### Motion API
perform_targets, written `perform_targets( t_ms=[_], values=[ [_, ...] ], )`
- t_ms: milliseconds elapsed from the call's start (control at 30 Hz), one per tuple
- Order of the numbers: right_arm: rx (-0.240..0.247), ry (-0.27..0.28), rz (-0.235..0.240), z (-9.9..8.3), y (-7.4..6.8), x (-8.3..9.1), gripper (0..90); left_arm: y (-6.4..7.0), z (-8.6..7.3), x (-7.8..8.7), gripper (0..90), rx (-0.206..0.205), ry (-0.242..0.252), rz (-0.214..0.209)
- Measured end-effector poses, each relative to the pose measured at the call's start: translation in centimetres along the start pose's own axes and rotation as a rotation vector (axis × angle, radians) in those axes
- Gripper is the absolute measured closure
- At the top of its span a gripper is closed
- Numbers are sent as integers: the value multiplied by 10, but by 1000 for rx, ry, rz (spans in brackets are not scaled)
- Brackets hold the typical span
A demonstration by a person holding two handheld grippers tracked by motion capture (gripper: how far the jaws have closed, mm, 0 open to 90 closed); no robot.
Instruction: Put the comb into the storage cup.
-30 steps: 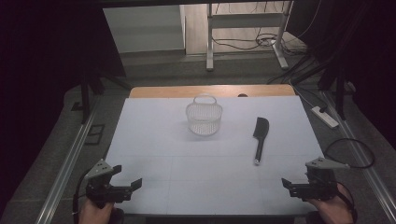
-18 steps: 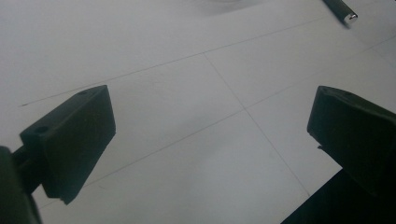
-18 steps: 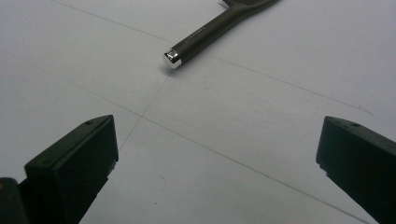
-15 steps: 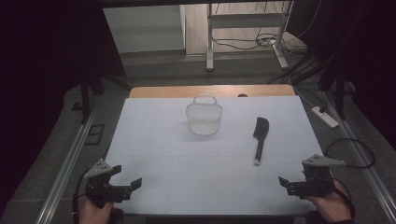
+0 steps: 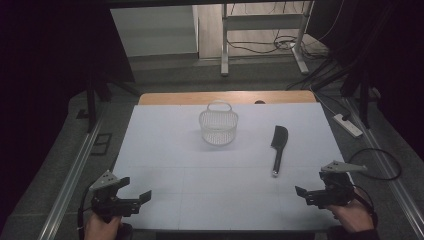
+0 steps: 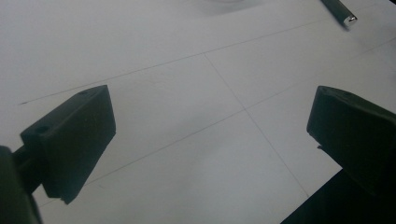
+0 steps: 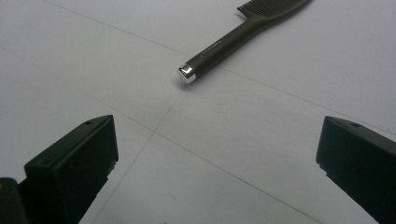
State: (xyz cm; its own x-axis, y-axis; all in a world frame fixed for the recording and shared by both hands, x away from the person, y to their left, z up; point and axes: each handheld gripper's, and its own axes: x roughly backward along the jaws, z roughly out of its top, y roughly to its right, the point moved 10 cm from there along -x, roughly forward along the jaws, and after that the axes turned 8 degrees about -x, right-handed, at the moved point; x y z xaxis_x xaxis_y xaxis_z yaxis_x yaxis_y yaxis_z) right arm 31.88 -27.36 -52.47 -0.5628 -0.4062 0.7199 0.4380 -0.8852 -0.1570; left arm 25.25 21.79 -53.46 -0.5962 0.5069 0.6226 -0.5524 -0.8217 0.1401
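Step in hand: a reach toward the comb [image 5: 278, 145] is judged to be starting, since the right tool [image 5: 306, 192] is the nearer one and its camera is aimed at the comb's handle.
Right tool: held wide open and empty at the near right corner of the counter [image 5: 165, 150]; in the right gripper view its gap [image 7: 217, 161] is seen with nothing but white surface in it.
Left tool: held open and empty at the near left corner [image 5: 137, 198]; in the left gripper view [image 6: 210, 140] bare counter lies between the jaws.
Comb: lying flat on the right half of the counter, teeth end far, silver-capped handle end near [image 7: 233, 39]; its handle tip also shows at the top edge of the left gripper view [image 6: 340, 9]. It is well apart from both tools.
Basket: a white wire basket [image 5: 218, 125] stands upright around the far middle, left of the comb and apart from it (probably the comb's destination, though that is a judgement).
How to do it well: the handle should be approached square, with the jaws set across it, and closed on above the cap so the comb is not skidded along the smooth surface.
Counts: combs, one; baskets, one; tools, two.
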Motion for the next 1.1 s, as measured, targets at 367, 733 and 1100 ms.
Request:
perform_targets(
  t_ms=[367,733,1100],
  values=[
    [22,-2,9,13,-1,-9,0,0,0,0,16,-3,-5,3],
    [30,-38,15,20,0,-19,0,0,0,0,11,0,-6,5],
    [44,-54,-5,31,1,-29,0,-1,0,-1,11,1,-7,7]
  ],
)
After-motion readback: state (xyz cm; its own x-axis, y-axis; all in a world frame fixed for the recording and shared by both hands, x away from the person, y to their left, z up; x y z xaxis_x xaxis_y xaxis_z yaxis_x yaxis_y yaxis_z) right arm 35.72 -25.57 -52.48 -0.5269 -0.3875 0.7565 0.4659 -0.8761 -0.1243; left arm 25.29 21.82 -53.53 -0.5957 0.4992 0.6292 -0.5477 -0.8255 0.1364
